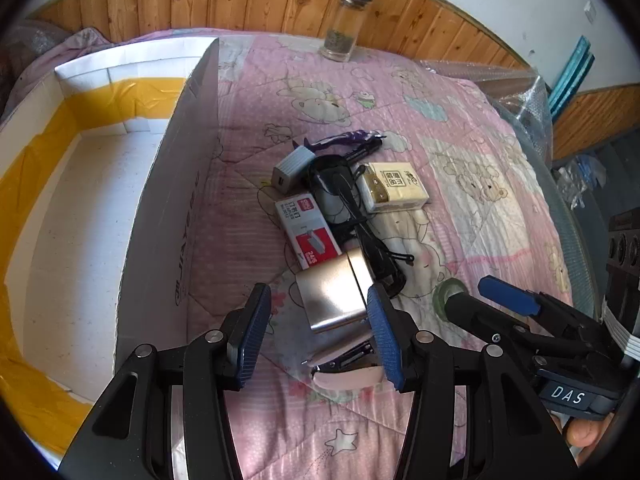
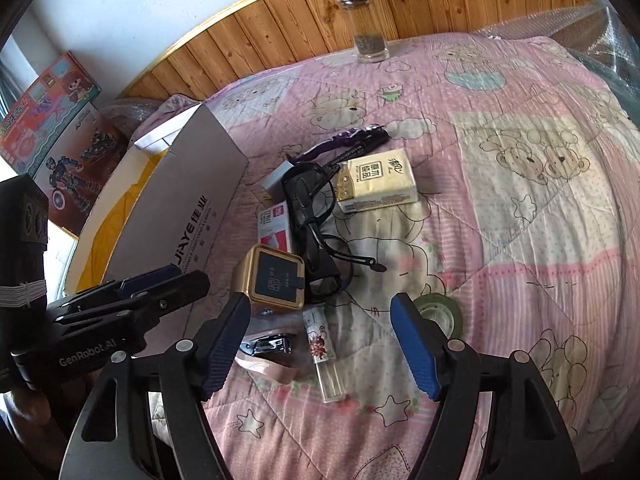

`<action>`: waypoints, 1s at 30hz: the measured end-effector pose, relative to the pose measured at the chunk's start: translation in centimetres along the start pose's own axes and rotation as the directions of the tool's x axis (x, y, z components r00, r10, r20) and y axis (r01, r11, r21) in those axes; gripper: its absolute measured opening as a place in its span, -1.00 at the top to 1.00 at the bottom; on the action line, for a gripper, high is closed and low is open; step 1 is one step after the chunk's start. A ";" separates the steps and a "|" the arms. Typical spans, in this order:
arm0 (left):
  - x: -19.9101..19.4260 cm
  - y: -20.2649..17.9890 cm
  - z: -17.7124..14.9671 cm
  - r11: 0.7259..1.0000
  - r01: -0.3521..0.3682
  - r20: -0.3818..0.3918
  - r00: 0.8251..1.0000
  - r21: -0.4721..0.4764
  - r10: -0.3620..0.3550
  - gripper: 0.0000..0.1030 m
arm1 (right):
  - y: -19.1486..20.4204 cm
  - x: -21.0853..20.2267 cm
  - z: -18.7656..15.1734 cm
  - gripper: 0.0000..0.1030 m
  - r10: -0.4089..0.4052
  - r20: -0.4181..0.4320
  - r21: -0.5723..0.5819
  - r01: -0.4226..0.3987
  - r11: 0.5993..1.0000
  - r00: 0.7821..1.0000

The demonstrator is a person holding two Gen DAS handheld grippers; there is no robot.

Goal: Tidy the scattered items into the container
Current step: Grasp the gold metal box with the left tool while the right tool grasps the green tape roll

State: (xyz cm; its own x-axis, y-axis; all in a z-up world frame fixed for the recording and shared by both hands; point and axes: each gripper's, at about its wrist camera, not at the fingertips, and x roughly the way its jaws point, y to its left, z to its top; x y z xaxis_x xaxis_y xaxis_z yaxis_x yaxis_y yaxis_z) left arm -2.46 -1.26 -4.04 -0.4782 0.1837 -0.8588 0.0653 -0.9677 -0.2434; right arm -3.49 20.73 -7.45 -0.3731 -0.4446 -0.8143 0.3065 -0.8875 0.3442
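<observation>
Left gripper [image 1: 318, 326] wide, straddling the gold box [image 1: 334, 294] without pressing it; nothing held. Right gripper [image 2: 320, 346] at its widest, empty, poised over the clear lighter [image 2: 324, 354].

Nothing yet in the cardboard box [image 1: 80, 208] at far left: bare white floor, yellow tape along the walls. Whole pile still lying on the pink quilt [image 2: 520, 260], just right of the box's flap.

Counted left to right: one grey charger [image 1: 290, 168], one red staple box [image 1: 306, 232], one gold box, one pink stapler [image 1: 348, 372], one clear lighter, one pair of black glasses [image 2: 316, 216], one purple-and-black pen bundle [image 2: 348, 138] (number of pens unclear), one tissue pack [image 2: 376, 182], one green tape roll [image 2: 438, 312]. One glass jar [image 2: 366, 20] far back by the wood panelling, well apart.
</observation>
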 end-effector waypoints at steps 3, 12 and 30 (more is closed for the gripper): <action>1.1 0.0 0.3 1.000 0.006 -0.014 1.000 -0.005 -0.006 -0.06 | -0.9 0.0 0.1 -0.42 -0.016 -0.001 0.015 0.016 1.000 1.000; 3.5 -0.7 0.8 0.999 0.048 -0.051 0.998 -0.018 -0.049 -0.12 | -4.0 1.2 -0.3 -0.39 -0.134 -0.049 0.009 0.134 0.991 0.990; 6.7 -0.6 0.4 0.988 0.152 -0.115 0.981 -0.022 -0.154 -0.31 | -5.9 4.0 -0.3 0.46 -0.196 -0.127 -0.035 0.193 0.980 0.972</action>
State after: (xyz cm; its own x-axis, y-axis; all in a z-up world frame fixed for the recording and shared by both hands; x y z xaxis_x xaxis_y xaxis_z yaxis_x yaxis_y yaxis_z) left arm -6.05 0.45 -9.47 -0.3790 0.3486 -0.8572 0.0108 -0.9246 -0.3808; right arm -6.48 24.24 -12.85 -0.3117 -0.2426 -0.9187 0.2589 -0.9519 0.1635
